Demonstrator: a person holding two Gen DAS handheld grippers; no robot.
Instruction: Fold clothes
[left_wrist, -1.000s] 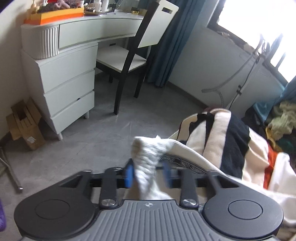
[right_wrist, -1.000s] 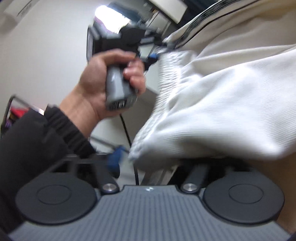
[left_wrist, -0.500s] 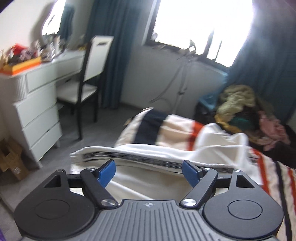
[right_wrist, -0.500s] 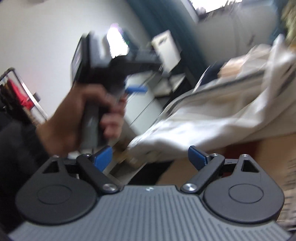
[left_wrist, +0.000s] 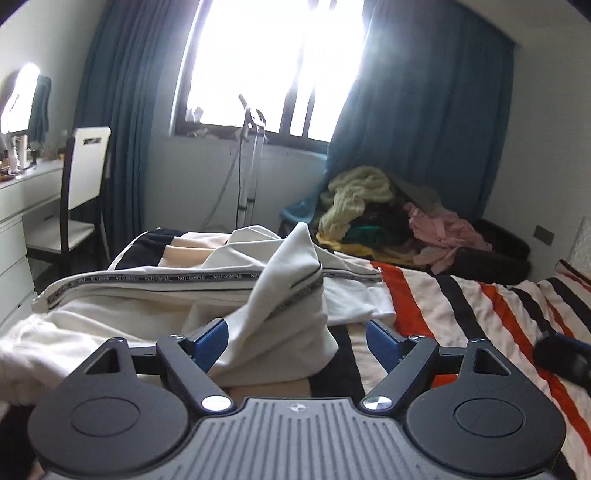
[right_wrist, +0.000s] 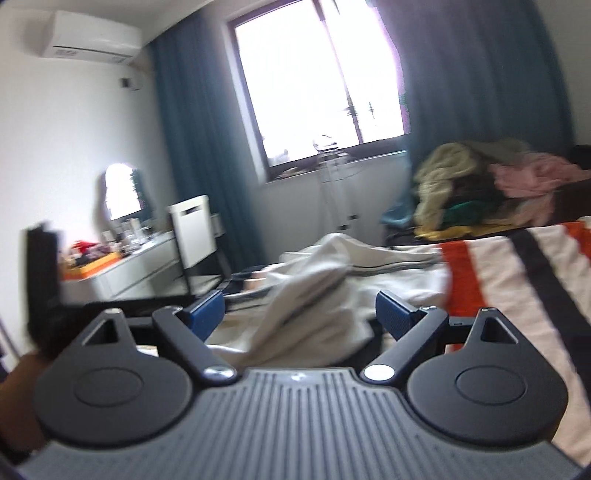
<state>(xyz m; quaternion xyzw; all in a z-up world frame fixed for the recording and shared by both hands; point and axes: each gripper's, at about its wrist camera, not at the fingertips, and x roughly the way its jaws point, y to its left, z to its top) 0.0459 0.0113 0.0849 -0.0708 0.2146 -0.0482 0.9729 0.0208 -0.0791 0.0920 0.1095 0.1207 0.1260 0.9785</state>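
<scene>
Between the blue pads at lower centre of each wrist view, both claws now gape wide and hold nothing: the left gripper (left_wrist: 295, 338), pinched on a white knit edge a second ago, has let go, as has the right gripper (right_wrist: 300, 314). That suggests a fold or lay-down just ended. Beyond them, mid-frame, the cream track pants (left_wrist: 207, 295) lie on the striped bedspread (left_wrist: 480, 302), rumpled, one part peaked, side tape showing, not yet a flat fold.
</scene>
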